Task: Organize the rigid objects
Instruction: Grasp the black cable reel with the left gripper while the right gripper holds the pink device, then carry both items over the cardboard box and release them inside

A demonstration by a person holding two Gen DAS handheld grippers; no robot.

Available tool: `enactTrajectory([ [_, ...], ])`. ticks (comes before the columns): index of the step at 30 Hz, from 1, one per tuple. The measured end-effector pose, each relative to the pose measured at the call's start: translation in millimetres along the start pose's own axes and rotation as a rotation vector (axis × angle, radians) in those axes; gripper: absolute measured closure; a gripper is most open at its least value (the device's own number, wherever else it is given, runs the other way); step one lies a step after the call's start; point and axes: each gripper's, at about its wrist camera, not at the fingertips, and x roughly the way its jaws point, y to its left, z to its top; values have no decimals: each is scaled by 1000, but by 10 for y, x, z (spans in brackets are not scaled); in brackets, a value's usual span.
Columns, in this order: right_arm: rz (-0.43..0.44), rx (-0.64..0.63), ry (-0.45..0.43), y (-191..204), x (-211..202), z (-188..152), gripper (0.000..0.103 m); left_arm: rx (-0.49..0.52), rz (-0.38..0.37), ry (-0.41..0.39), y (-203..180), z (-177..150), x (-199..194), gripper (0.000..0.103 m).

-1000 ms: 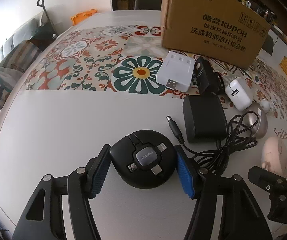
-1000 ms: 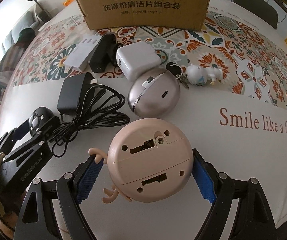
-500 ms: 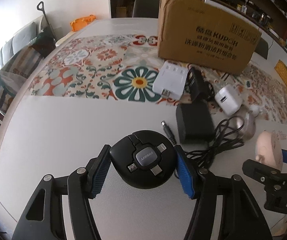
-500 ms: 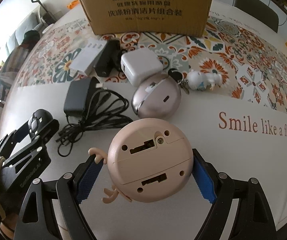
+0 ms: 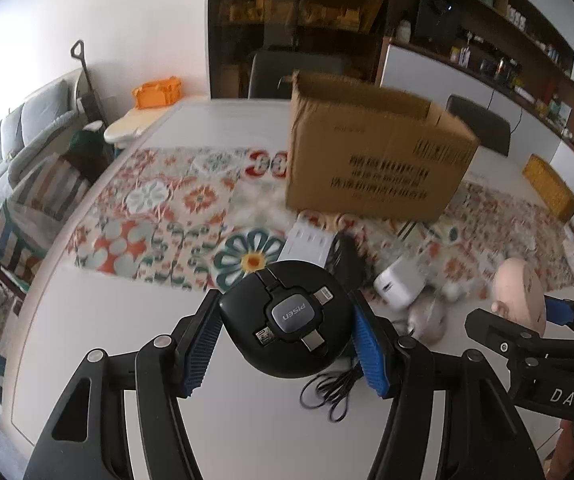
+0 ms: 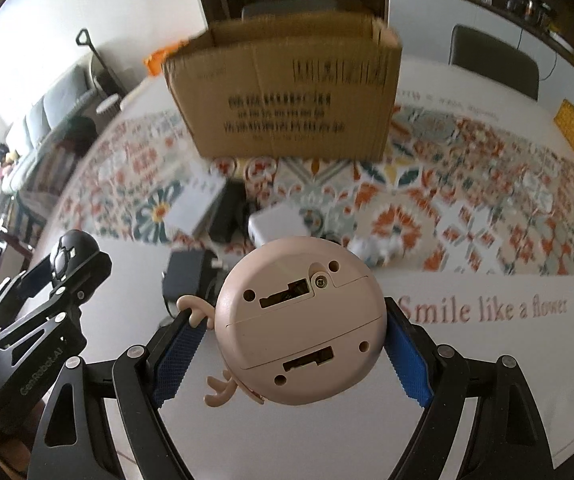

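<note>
My left gripper is shut on a round black PISEN cable hub and holds it above the table. My right gripper is shut on a round pink device with antlers, its underside facing me, also lifted. The open cardboard box stands ahead on the patterned runner; it also shows in the right wrist view. The right gripper with the pink device shows at the right of the left wrist view. The left gripper with the hub shows at the left of the right wrist view.
On the table below lie a white charger block, a white power strip, a black adapter with coiled cable, a silver round device and a small white figurine. Chairs stand behind the table.
Both grippers have risen from the table with their objects and tilted up toward the box. The box's open top now shows.
</note>
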Motion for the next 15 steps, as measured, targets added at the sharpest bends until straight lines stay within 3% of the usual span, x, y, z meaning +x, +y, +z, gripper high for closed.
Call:
enactTrajectory([
  [15,6,5,-223,-145,-609,462,18,37,-39,-162,-248,580,-389,41],
])
